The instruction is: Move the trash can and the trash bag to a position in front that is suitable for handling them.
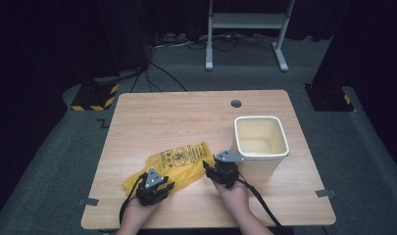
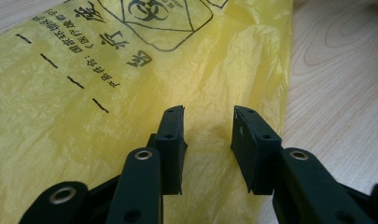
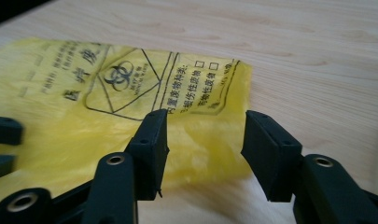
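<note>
Scene: a wooden table (image 1: 186, 117) bearing a yellow bag (image 1: 179, 164) and a cream bin (image 1: 260, 139).
Bag position: flat on the near half of the table, left of the bin and apart from it.
Left gripper (image 2: 207, 128): jaws parted narrowly, above the bag's crumpled edge, nothing between them.
Right gripper (image 3: 203, 135): jaws wide apart, at the bag's near right corner, empty.
Handling (judged): thin plastic film, very light, limp and slippery; it likely crumples and slides rather than lifts stiffly.
Hold (judged): pinch a raised wrinkle or the free edge, one gripper per side.
Markings: black biohazard symbol in a diamond frame, Chinese characters, two check boxes; small Latin text under the symbol, too small to read surely.
Bin: open-topped, looks empty.
</note>
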{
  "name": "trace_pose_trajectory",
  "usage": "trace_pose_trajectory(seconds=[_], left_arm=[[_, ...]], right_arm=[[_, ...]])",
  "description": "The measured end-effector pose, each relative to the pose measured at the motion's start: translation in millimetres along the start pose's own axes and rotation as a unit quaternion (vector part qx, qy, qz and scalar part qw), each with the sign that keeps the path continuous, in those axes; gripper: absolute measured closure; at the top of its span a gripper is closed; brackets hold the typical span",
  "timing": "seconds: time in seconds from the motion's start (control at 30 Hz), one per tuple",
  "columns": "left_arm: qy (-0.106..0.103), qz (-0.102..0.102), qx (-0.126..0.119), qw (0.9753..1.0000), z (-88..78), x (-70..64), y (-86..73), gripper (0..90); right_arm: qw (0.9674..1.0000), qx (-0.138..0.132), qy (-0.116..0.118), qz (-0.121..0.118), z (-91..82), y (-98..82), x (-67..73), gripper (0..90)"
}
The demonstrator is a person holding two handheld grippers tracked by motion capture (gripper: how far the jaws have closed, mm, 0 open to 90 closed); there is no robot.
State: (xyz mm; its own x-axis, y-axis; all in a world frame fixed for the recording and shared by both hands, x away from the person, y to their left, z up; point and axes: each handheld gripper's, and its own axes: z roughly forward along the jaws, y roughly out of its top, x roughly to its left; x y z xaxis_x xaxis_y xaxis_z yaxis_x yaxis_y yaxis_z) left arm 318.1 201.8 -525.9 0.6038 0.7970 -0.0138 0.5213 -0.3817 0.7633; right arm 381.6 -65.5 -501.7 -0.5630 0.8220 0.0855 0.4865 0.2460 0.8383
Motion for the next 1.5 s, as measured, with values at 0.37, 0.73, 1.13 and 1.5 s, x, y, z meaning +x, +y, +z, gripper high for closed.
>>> trace_pose_trajectory(seconds=[0.37, 0.73, 1.13, 1.5], left_arm=[[0.059, -0.002, 0.002, 0.9983, -15.5, 6.1, -2.8, 61.6], [0.136, -0.062, -0.033, 0.9883, 6.4, 29.7, 11.5, 55.3], [0.108, -0.076, 0.038, 0.9905, -57.4, 22.1, -4.7, 74.4], [0.14, -0.073, 0.045, 0.9865, -9.2, 44.7, 3.8, 64.2]], right_arm=[[0.9927, 0.087, -0.056, -0.062, 25.6, -7.5, 13.3, 54.2], [0.9906, 0.085, 0.036, -0.101, -38.6, -52.0, 42.7, 46.5], [0.9974, 0.017, -0.017, -0.067, -49.9, -30.4, 10.4, 56.6], [0.9939, 0.066, -0.001, -0.088, -36.6, -50.8, 15.4, 56.8]])
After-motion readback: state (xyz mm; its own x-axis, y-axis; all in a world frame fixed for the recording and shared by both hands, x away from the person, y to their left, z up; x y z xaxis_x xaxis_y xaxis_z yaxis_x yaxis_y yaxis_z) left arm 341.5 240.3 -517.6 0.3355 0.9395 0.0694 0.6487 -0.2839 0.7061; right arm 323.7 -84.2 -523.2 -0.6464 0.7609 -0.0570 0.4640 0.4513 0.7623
